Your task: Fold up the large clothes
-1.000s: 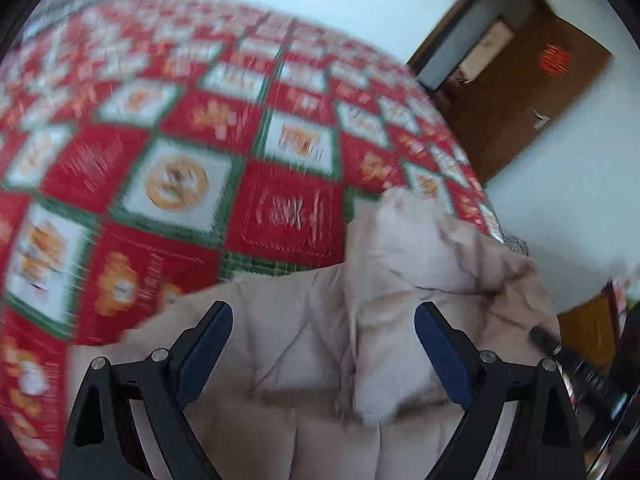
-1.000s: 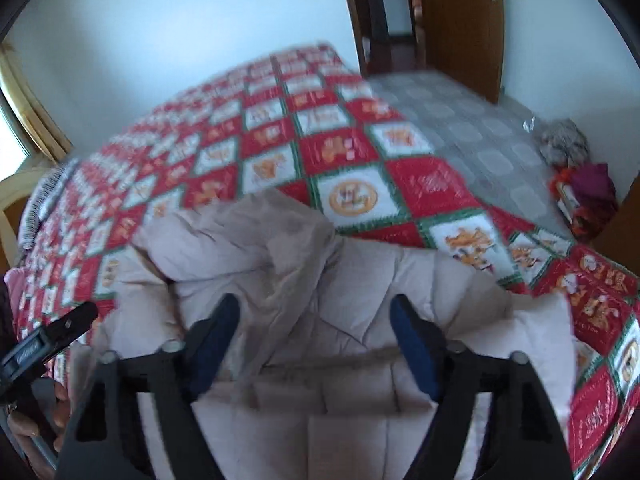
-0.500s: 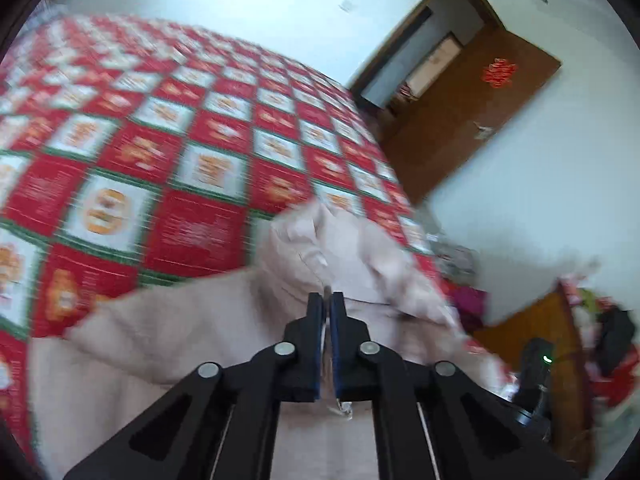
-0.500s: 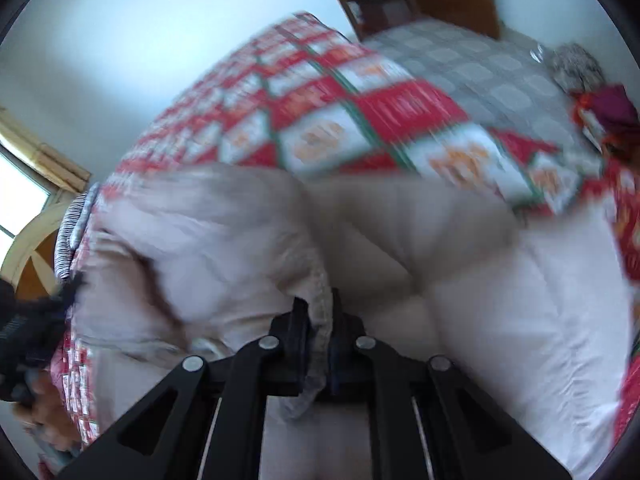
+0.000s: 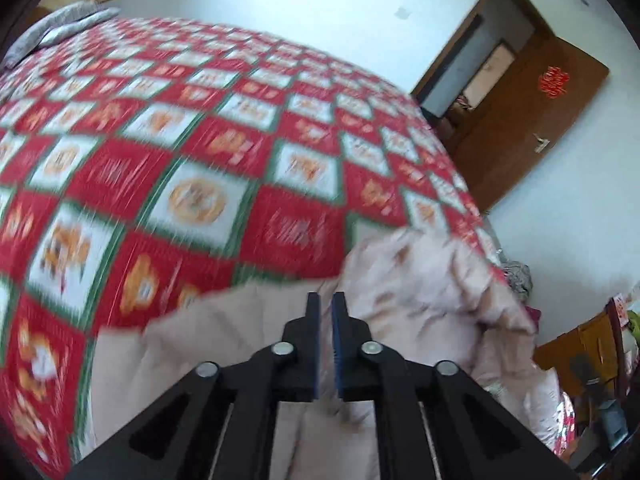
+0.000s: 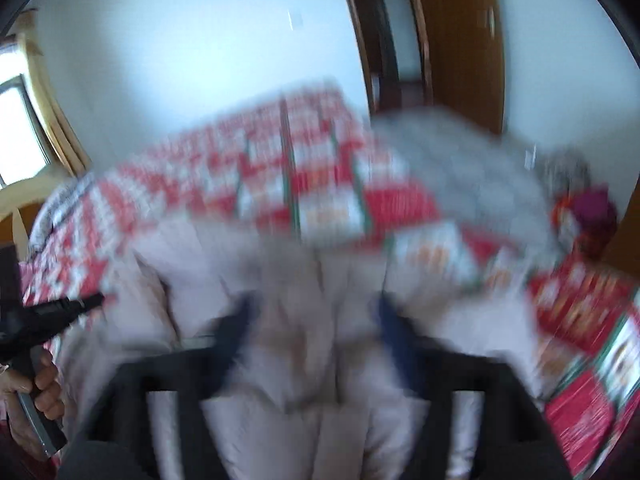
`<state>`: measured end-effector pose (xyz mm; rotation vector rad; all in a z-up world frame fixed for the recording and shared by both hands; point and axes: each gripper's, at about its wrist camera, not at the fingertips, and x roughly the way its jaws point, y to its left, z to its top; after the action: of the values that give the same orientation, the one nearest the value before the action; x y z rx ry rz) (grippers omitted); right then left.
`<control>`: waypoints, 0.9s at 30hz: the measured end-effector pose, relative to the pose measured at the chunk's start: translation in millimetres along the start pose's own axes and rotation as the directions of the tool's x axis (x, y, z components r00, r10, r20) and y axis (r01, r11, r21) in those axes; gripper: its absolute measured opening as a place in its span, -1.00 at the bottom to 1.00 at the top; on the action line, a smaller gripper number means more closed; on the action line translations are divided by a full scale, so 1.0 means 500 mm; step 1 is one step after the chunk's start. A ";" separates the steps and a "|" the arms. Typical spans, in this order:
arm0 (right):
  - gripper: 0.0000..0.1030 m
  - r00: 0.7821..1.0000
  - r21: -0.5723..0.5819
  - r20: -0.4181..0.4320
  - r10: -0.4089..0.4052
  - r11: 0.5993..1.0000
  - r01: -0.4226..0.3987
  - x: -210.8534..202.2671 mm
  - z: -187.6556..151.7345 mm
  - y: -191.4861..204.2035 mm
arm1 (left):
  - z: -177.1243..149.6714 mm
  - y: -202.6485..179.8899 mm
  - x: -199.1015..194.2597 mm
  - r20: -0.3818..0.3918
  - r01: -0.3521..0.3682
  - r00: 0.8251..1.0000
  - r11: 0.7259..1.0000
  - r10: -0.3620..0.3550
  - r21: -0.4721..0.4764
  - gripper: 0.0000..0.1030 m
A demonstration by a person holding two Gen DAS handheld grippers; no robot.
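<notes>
A pale beige padded jacket (image 5: 420, 288) lies crumpled at the near edge of a bed with a red, white and green patchwork quilt (image 5: 200, 152). My left gripper (image 5: 326, 304) hovers over the jacket with its jaws almost together, a narrow gap between them and no cloth visible in it. In the blurred right wrist view the jacket (image 6: 304, 312) fills the foreground and my right gripper (image 6: 316, 320) stands over it with its jaws wide apart and empty. The left gripper (image 6: 52, 312) and the hand holding it show at the left edge there.
A brown wooden door (image 5: 532, 120) stands open in the white wall beyond the bed's right side. Piled clothes (image 6: 584, 216) lie on the grey tiled floor. A wooden cabinet (image 5: 580, 352) stands at the right. A window (image 6: 20, 128) is at the far left.
Both grippers shut on the jacket half a second ago. Now the right gripper has opened and let go; the left has parted slightly. Both views swing fast and blur.
</notes>
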<state>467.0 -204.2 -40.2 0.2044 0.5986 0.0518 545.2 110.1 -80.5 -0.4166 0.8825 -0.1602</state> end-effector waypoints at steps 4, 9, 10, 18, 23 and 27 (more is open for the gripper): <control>0.49 0.999 0.019 -0.047 0.027 0.999 -0.026 0.090 0.111 0.026 | 0.068 -0.053 0.022 0.056 -0.055 0.997 0.994 0.050 0.096 0.15; -0.11 0.954 0.231 -0.281 0.102 0.972 -0.036 0.269 0.119 0.017 | 0.096 -0.086 0.033 0.041 -0.107 0.994 0.969 0.100 0.221 0.16; -0.20 0.918 0.272 -0.372 0.135 0.962 -0.031 0.319 0.097 0.015 | 0.097 -0.087 0.031 0.040 -0.109 0.994 0.965 0.103 0.237 0.16; -0.79 0.802 0.097 -0.533 0.268 0.961 -0.257 0.221 -0.072 0.066 | 0.134 -0.118 0.006 0.087 -0.011 0.996 0.965 -0.012 0.262 0.16; -0.95 0.856 0.026 -0.430 0.287 0.952 -0.306 0.188 -0.129 0.023 | 0.085 -0.177 0.066 -0.054 0.059 0.997 0.962 -0.046 0.266 0.16; -0.97 0.876 0.017 -0.388 0.287 0.952 -0.305 0.188 -0.125 0.026 | 0.010 -0.182 0.122 -0.090 -0.079 0.989 0.937 0.116 0.339 0.16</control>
<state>509.4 -170.6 -140.1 0.2438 0.9570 0.4116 590.6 10.3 -83.2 -0.0456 0.9607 -0.2386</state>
